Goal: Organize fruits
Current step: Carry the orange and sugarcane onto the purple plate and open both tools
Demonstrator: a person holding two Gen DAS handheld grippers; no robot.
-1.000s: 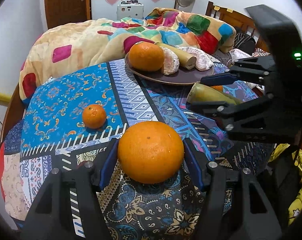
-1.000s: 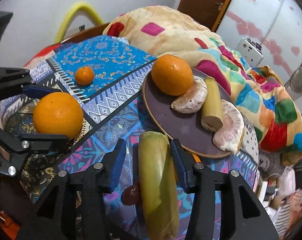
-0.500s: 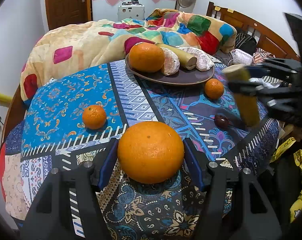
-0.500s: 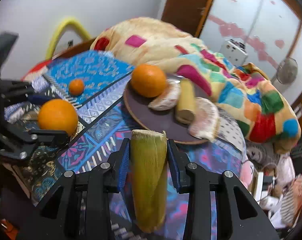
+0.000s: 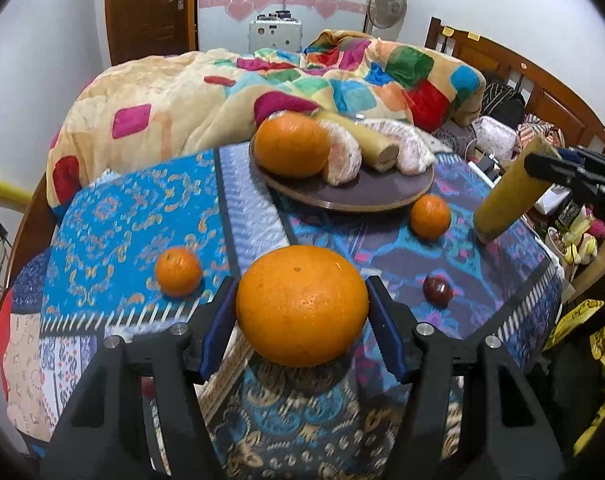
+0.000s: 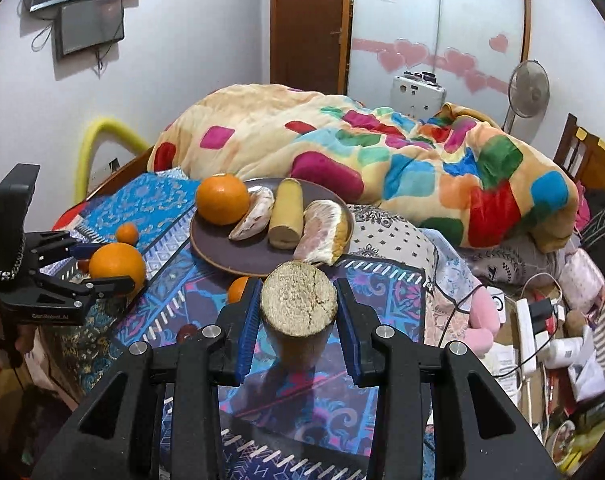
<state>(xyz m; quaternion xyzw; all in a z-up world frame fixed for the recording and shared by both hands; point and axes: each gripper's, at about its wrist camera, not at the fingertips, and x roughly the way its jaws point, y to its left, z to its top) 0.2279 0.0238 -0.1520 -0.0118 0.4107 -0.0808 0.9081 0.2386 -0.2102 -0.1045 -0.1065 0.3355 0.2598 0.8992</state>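
Dimpled orange peel fills the left gripper (image 5: 302, 312), whose blue pads clench a large round orange (image 5: 301, 305) over the near edge of the patterned tablecloth (image 5: 134, 216). Fibrous and cut flat at its pale end, a yellow-green sugarcane piece (image 6: 298, 312) is grasped in the right gripper (image 6: 298, 316), lifted off the cloth at its right edge. Beyond lies a round dark plate (image 5: 354, 194) bearing an orange, peeled pomelo segments and another cane piece; two small tangerines and a dark red fruit (image 5: 437, 289) sit well apart on open cloth.
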